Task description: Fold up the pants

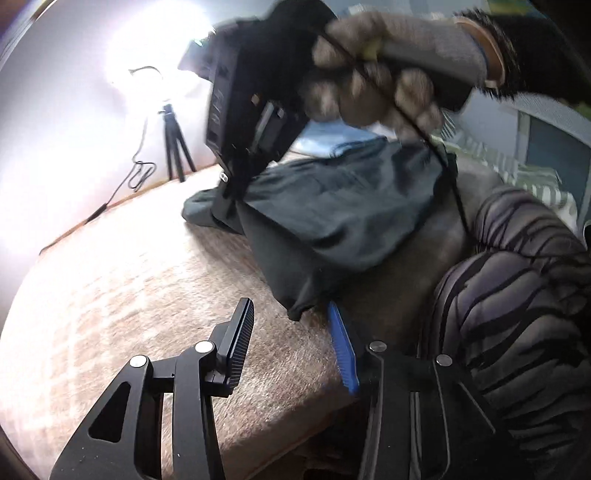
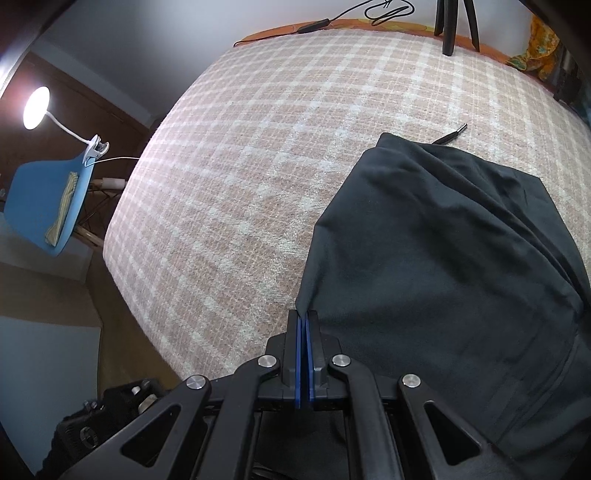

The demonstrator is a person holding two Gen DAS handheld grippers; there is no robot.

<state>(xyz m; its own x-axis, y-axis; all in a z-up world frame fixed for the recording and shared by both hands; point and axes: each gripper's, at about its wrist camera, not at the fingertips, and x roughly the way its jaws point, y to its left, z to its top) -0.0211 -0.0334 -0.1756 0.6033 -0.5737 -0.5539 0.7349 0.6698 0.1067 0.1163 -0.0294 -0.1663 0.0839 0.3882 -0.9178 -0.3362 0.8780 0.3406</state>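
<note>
- Pants [image 2: 443, 258], dark and partly doubled over, lie on the bed [image 2: 258, 166], whose checked blanket serves as the folding surface; every place below is given relative to them.
- Right hand-held gripper [image 2: 304, 319] has its blue pads pressed together on a corner of the pants at their near-left edge, pinching the cloth so that the corner is raised. In my judgement this pinch is there to carry or steady that edge for a fold.
- Left hand-held gripper [image 1: 291, 321] stands partly open just short of another corner of the pants, with nothing clamped between its pads. The cloth tip hangs near its blue pad, though I cannot tell whether it touches.
- Seen from the left wrist, the gloved hand [image 1: 373, 77] bearing the right tool is above the far end of the pants, tilted steeply down. That fits a lift from above.
- A drawstring tip [image 2: 452, 134] pokes out beyond the far edge of the pants, so the waist probably lies there.
- Beyond the pants, at the bed's far edge, a tripod [image 2: 456, 26] and a cable [image 2: 314, 25] are well clear of the work.
</note>
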